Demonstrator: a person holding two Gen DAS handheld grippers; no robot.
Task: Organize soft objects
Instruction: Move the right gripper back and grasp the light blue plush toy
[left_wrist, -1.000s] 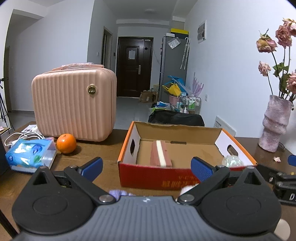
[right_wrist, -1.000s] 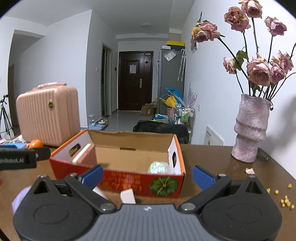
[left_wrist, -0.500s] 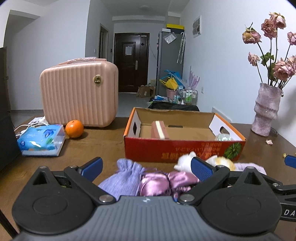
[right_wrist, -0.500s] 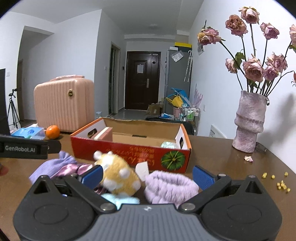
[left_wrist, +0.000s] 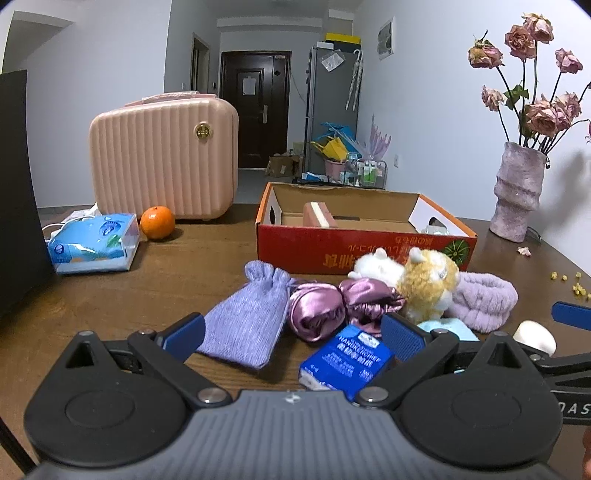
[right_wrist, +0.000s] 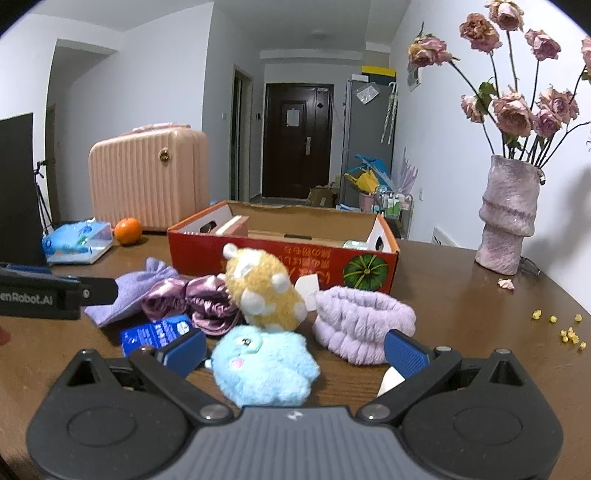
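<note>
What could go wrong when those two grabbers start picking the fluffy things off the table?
The soft things lie bunched together: closing on the blue plush toy might also drag the yellow plush toy leaning over it. The satin scrunchies look slippery and could slide out of a grip. The left gripper and right gripper, both open, sit close side by side, so they might bump over the pile.

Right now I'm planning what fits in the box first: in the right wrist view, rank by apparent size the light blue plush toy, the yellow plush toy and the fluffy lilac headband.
1. Light blue plush toy, though it lies nearest the camera.
2. Fluffy lilac headband and yellow plush toy: look alike, too close to rank.
</note>
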